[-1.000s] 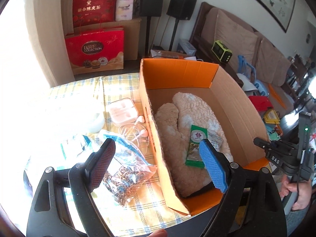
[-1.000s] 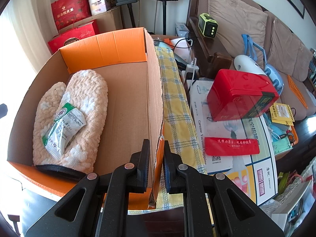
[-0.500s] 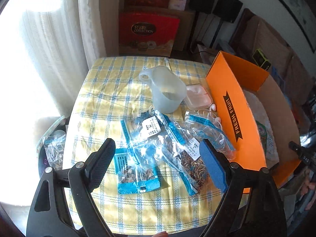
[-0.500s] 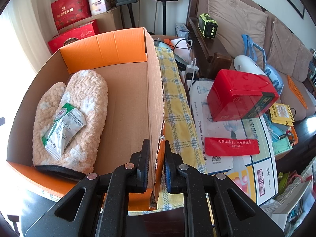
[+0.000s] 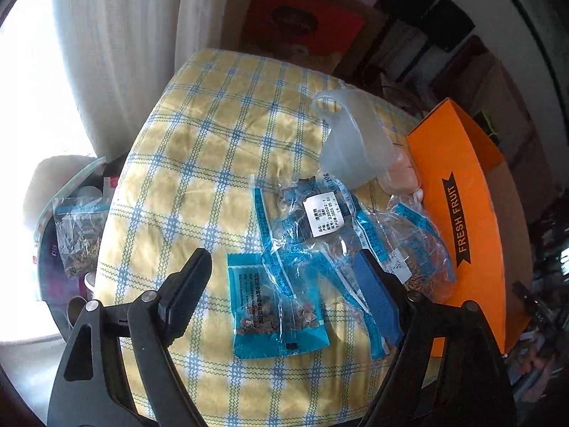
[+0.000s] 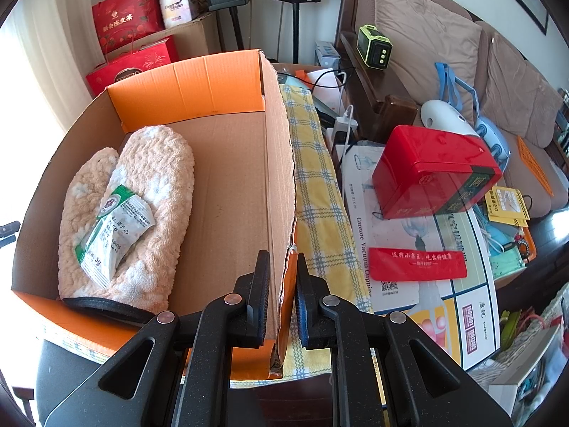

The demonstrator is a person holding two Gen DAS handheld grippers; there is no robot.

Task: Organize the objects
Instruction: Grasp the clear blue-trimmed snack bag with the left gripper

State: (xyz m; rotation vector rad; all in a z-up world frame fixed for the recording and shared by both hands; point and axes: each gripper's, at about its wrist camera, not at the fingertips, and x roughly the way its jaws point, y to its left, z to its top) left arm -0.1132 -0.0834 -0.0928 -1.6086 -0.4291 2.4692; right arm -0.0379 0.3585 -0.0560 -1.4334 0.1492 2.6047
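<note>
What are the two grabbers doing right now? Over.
Right gripper shut on the box wall. Left gripper open over the teal packet, jaws just narrowing, nothing pinched. Clear cup stands behind the packets, not blocking.

Both tools are matte black plastic with triangular cut-outs and round silver screws at the finger pivots. The left gripper (image 5: 282, 293) carries one dark ribbed pad and one blue pad. The right gripper (image 6: 281, 293) has the same pairing, ribbed black and blue.
</note>
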